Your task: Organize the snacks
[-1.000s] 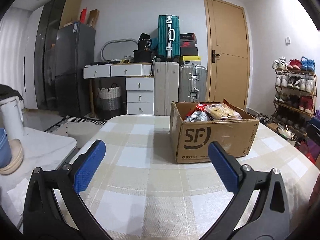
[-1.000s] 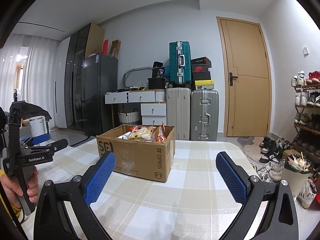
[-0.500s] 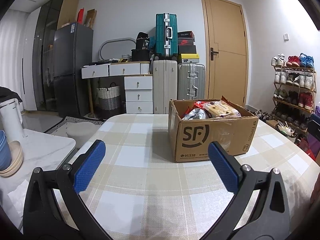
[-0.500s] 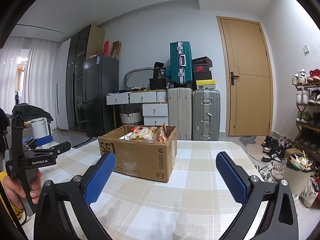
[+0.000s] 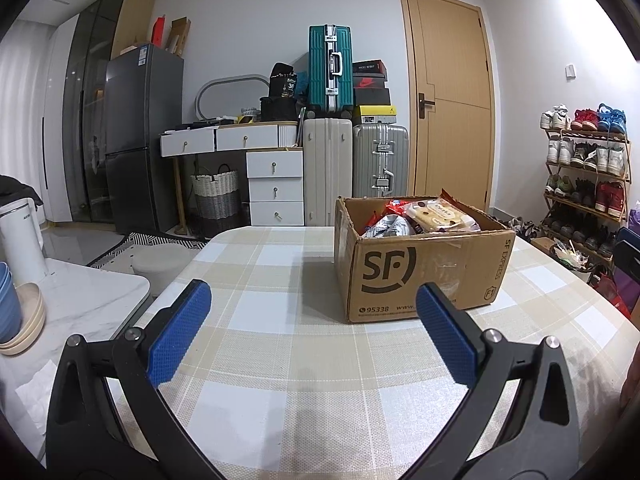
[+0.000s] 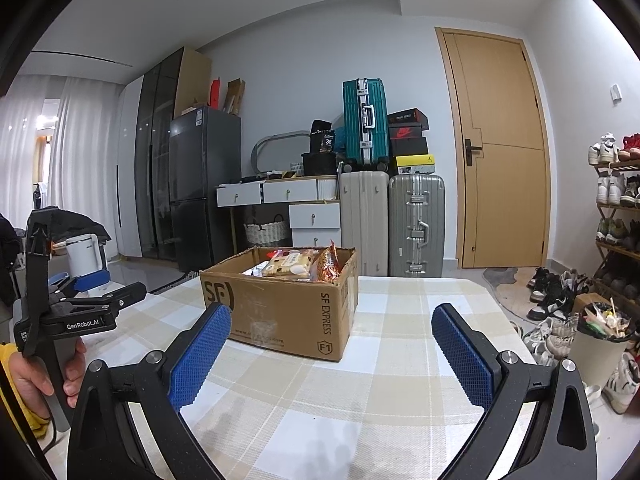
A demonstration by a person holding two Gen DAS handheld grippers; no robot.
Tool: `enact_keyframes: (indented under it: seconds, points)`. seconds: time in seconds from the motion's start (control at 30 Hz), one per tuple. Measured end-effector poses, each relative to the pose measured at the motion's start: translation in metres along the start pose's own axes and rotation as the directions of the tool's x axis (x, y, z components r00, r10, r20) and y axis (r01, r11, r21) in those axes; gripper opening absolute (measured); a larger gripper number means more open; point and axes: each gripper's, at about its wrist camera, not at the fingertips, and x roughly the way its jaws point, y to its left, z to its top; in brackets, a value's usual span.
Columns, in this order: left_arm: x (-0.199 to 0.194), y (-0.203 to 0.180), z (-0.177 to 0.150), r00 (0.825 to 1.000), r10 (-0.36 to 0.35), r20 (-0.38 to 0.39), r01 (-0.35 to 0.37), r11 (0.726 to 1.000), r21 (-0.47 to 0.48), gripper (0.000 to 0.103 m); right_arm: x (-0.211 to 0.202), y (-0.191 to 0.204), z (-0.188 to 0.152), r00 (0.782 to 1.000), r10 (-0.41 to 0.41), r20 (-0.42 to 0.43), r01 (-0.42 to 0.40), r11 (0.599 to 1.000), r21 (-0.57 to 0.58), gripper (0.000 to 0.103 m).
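Our left gripper [image 5: 312,326] and right gripper [image 6: 332,348], jaws wide and empty, before the snack box [image 5: 424,276] on our counter [image 5: 280,360].

The checked counter [image 5: 280,360] lies bare between the left gripper [image 5: 312,328] and the cardboard box [image 5: 424,268], leaving open passage up to the box's printed front wall. The box's open top is heaped with snack packets [image 5: 420,218] rising above the rim. Right of the box, seen from the right gripper [image 6: 332,344], the counter runs unobstructed to its far edge.
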Motion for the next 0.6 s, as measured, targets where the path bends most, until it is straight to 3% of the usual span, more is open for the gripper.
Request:
enact_keyframes:
  seconds: [0.6]
  points:
    - [-0.0028,0.0012,0.0014,1.0,-0.001,-0.005,0.001,1.0,0.001,0.103,0.0016,0.0057,-0.0023,1.0,0.014,-0.009,-0.015,1.0,-0.015,0.102]
